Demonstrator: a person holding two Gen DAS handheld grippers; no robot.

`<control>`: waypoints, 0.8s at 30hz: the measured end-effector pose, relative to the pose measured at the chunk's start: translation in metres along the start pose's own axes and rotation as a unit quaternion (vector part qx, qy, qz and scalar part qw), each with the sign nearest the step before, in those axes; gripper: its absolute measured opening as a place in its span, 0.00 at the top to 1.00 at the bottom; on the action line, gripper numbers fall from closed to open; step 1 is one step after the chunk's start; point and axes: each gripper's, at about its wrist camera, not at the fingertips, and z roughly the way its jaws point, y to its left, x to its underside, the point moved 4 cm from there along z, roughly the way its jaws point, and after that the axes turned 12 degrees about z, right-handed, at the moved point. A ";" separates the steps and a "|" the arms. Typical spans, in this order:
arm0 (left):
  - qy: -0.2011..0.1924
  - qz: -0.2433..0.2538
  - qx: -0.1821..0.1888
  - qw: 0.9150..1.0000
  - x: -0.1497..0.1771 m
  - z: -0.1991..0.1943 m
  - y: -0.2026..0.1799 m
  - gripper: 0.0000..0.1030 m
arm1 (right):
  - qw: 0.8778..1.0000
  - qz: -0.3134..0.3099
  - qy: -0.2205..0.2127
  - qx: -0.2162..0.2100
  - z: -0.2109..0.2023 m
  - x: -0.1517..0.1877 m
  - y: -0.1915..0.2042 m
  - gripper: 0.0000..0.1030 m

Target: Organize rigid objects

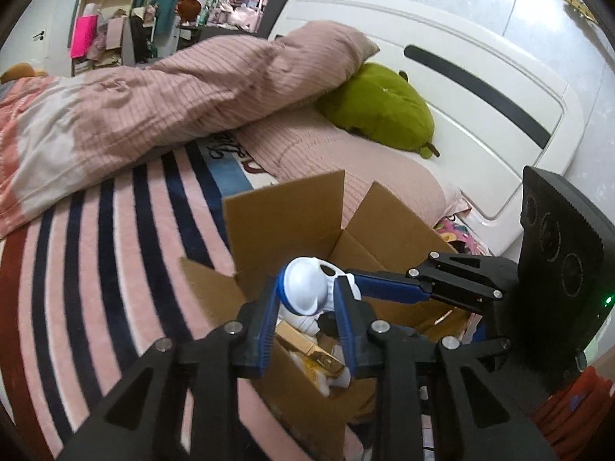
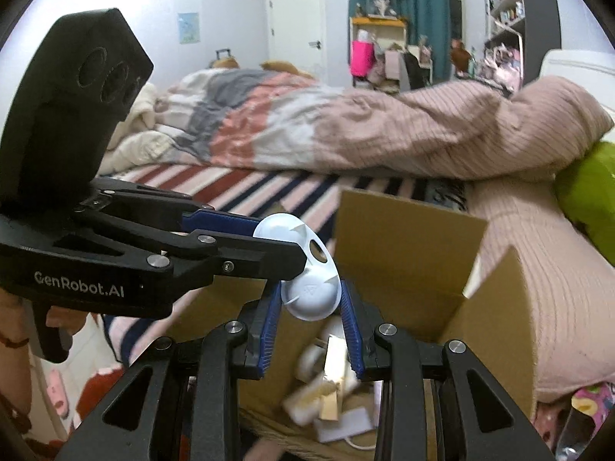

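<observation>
Left tongs: closed on the white astronaut toy, gripping its round helmet above the open cardboard box.
Right tongs: closed on the same toy from the other side, at its white domed part.
Box: sits at the bed's edge beside the pink pillow; blurred white and yellow items lie inside.
Bed: striped cover, rumpled duvet, green plush by the headboard.

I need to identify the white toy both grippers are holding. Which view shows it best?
The left wrist view: the white toy shows a rounded helmet-like head and body between the left gripper, over the cardboard box. The right wrist view shows only its domed, finned underside between the right gripper.
</observation>
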 end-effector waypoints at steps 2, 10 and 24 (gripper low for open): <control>0.006 0.000 0.003 1.000 -0.001 0.010 -0.001 0.75 | 1.000 0.008 0.012 0.006 0.003 0.002 -0.010 0.75; -0.002 0.002 -0.024 1.000 -0.002 0.009 0.003 0.32 | 0.999 0.035 0.031 -0.009 0.003 0.007 -0.024 0.62; -0.089 -0.043 -0.203 0.974 0.023 -0.102 0.025 0.04 | 0.997 0.038 -0.059 -0.028 -0.044 -0.003 0.001 0.12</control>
